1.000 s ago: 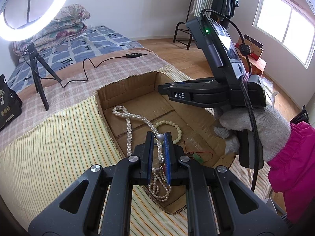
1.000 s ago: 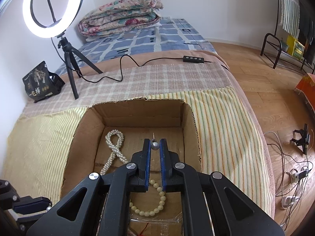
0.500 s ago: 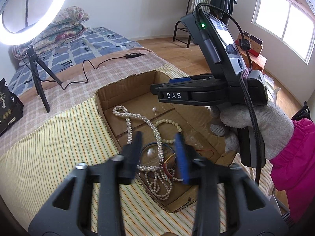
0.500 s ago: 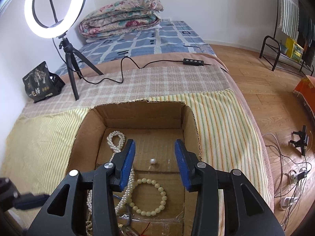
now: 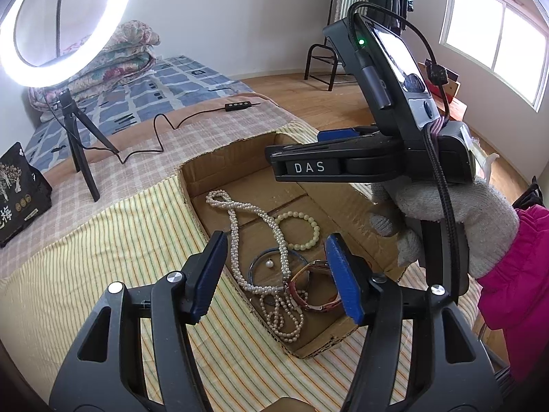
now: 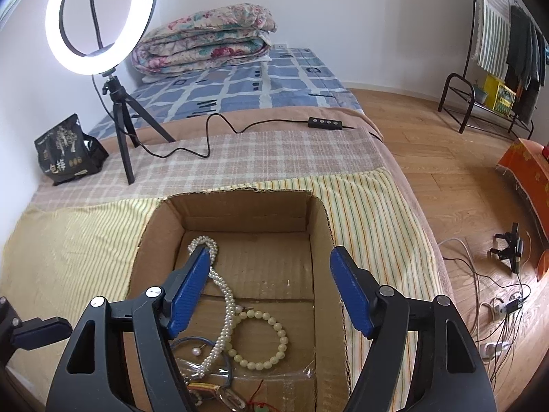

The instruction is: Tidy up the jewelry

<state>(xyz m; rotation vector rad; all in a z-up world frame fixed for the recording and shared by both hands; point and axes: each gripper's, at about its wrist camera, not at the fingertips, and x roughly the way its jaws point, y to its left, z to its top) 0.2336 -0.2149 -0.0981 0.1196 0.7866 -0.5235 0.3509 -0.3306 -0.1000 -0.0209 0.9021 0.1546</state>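
An open cardboard box [image 5: 240,152] [image 6: 240,202] sits on the striped cloth and holds jewelry. Inside lie a long pearl necklace [image 5: 236,237] [image 6: 224,312], a pale green bead bracelet [image 5: 298,228] [image 6: 262,341], a blue bangle [image 5: 255,264], a red-strapped watch [image 5: 308,292] and a small pearl earring [image 5: 269,263] [image 6: 196,352]. My left gripper [image 5: 274,274] is open and empty above the box's near end. My right gripper [image 6: 271,288] is open and empty above the box; in the left wrist view its body [image 5: 343,164] hovers over the box's right side.
A ring light on a tripod [image 6: 103,20] [image 5: 65,27] stands on the plaid cloth behind the box, its cable and controller [image 6: 326,122] trailing right. A black packet [image 6: 65,151] lies at the left. A folded quilt [image 6: 206,37] rests on the bed beyond.
Both grippers were shut on small pearl earrings a second ago and have opened wide. The earrings dropped into the box; one now lies inside the blue bangle.
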